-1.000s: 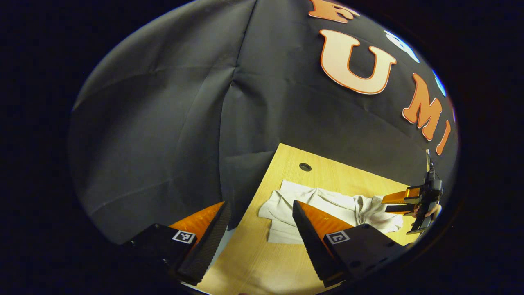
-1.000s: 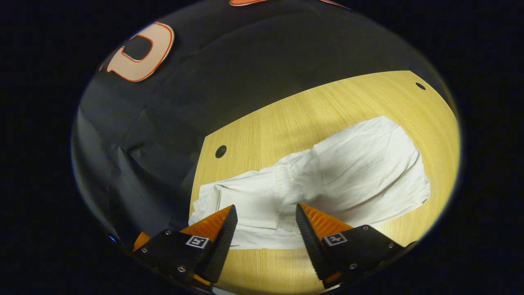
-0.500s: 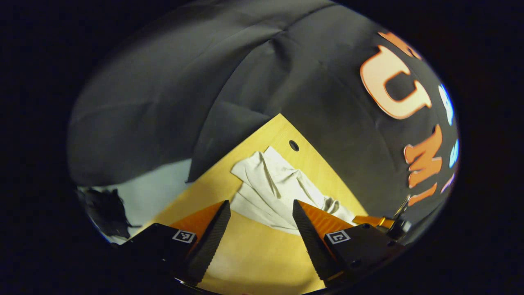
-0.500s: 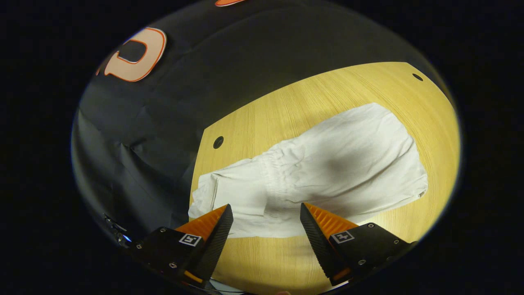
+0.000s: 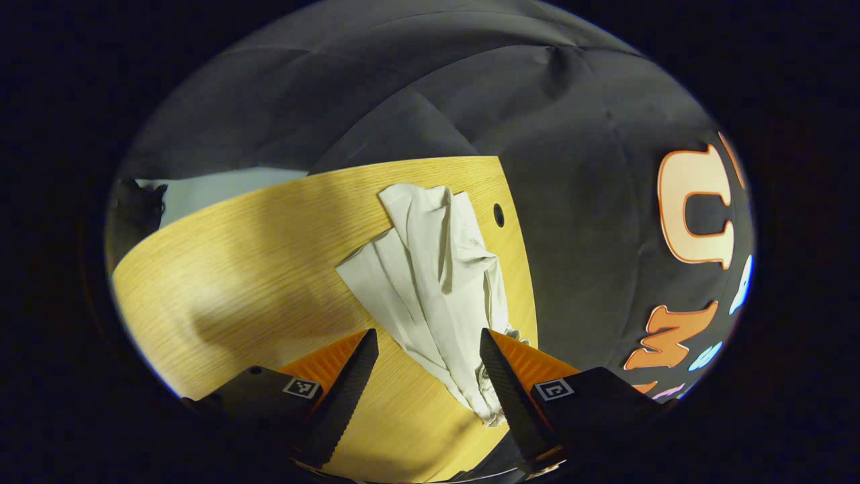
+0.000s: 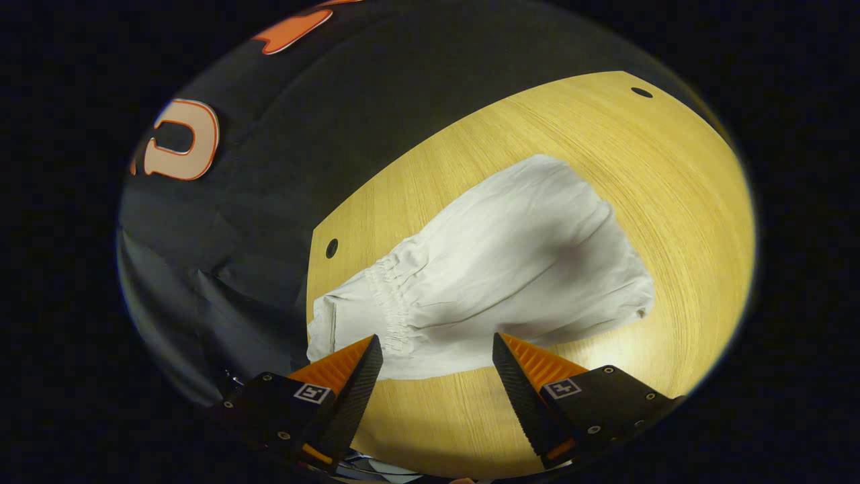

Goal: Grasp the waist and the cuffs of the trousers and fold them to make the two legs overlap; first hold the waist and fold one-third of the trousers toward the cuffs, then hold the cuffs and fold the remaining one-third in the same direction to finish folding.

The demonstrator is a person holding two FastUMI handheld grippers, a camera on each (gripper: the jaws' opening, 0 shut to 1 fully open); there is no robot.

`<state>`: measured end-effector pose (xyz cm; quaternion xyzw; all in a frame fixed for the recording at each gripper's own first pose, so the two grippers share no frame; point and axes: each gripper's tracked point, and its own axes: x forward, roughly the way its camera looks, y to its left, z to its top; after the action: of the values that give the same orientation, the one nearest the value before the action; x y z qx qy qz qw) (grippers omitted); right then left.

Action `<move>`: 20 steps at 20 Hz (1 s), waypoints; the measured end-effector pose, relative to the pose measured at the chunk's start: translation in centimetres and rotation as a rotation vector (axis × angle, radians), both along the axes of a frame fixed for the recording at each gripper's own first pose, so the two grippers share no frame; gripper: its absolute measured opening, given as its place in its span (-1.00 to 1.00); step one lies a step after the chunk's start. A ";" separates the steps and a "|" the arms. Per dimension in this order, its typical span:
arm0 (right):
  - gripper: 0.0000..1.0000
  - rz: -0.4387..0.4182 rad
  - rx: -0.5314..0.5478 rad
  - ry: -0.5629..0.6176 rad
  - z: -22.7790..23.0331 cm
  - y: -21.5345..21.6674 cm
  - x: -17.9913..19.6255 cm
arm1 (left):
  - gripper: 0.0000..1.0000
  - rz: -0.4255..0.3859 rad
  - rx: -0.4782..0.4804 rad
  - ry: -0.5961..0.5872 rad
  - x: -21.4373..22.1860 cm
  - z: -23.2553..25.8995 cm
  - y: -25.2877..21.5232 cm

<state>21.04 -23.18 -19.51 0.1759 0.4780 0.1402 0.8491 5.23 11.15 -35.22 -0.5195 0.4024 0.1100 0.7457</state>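
Observation:
White trousers (image 6: 497, 269) lie folded on the wooden table (image 6: 672, 181), legs overlapped, with the gathered elastic waist (image 6: 393, 306) folded over the cuff end (image 6: 329, 323). In the left gripper view the same trousers (image 5: 437, 289) stretch away along the table's right edge, rumpled. My right gripper (image 6: 433, 376) is open just above the table, near the front edge of the cloth by the waist. The left gripper (image 5: 430, 376) is open too, hovering over the near end of the trousers, with nothing between its fingers.
The table (image 5: 235, 282) has a cable hole (image 5: 498, 215) near the trousers and another (image 6: 641, 92) at a far corner. Black booth cloth hangs close behind the table edge. A pale floor strip (image 5: 215, 188) lies beyond the far table edge.
The left gripper swung round to face along the length of the trousers. The right gripper drew back a little from the cloth; the waist part now lies flat.

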 end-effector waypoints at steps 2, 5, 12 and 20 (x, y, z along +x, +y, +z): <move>0.97 -0.020 -0.010 0.009 -0.2 -1.7 0.4 | 0.99 0.019 0.001 0.029 0.3 -1.0 0.3; 0.97 -0.055 0.034 0.032 0.1 -2.9 0.6 | 0.99 0.021 -0.006 0.031 1.0 -1.7 0.0; 1.00 -0.120 0.043 0.049 -0.2 -6.1 1.4 | 0.99 0.008 -0.017 -0.016 6.0 -2.6 -0.6; 0.97 -0.180 0.064 0.046 0.3 -9.5 1.3 | -0.42 -0.067 0.086 -0.003 10.7 -5.1 -1.2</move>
<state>22.32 -32.67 -19.21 0.2484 0.4750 0.0747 0.8409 15.90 9.98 -40.28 -0.4734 0.4133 0.1011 0.7713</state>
